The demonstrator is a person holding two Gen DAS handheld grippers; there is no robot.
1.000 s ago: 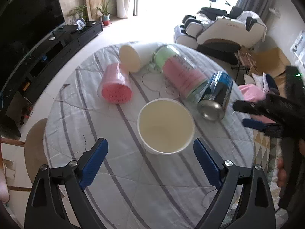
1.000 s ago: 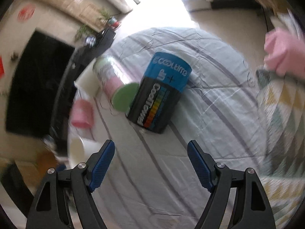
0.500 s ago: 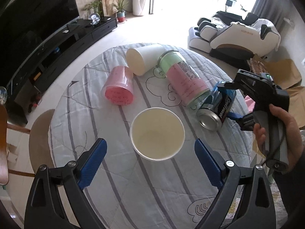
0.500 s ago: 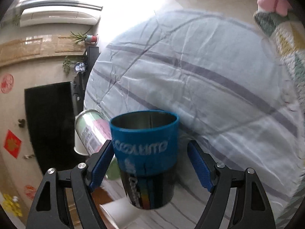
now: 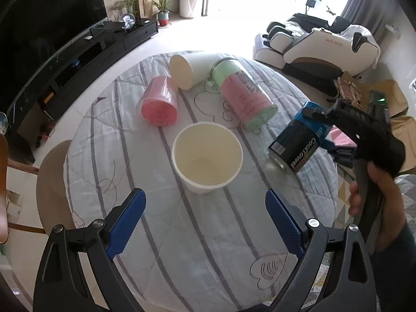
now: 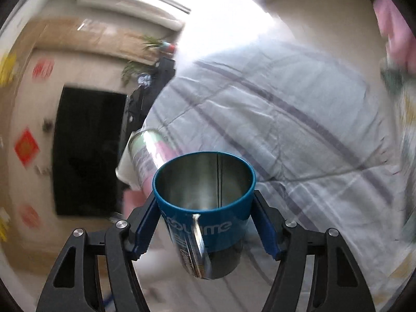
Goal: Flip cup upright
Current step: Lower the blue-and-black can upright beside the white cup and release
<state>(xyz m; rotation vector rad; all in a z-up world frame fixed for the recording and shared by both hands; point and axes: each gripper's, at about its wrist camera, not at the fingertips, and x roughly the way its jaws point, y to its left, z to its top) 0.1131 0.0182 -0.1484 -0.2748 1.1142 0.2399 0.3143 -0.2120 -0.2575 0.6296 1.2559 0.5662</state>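
Observation:
My right gripper [image 6: 205, 223] is shut on a blue and black metal cup [image 6: 205, 215] near its rim and holds it tilted above the table; the steel inside faces the camera. The cup also shows in the left wrist view [image 5: 299, 140], lifted off the cloth at the table's right side. My left gripper [image 5: 205, 223] is open and empty, hovering over the near part of the table. A white cup [image 5: 206, 160] stands upright just beyond its fingertips.
A pink cup [image 5: 160, 101], a white cup [image 5: 189, 70] and a green-and-pink glass jar [image 5: 241, 96] lie on their sides at the far part of the round, striped-cloth table [image 5: 182, 234]. A chair [image 5: 49, 182] stands at the left.
My right gripper closed on the blue cup, lifted it off the table and is turning it. The left gripper pulled back a little.

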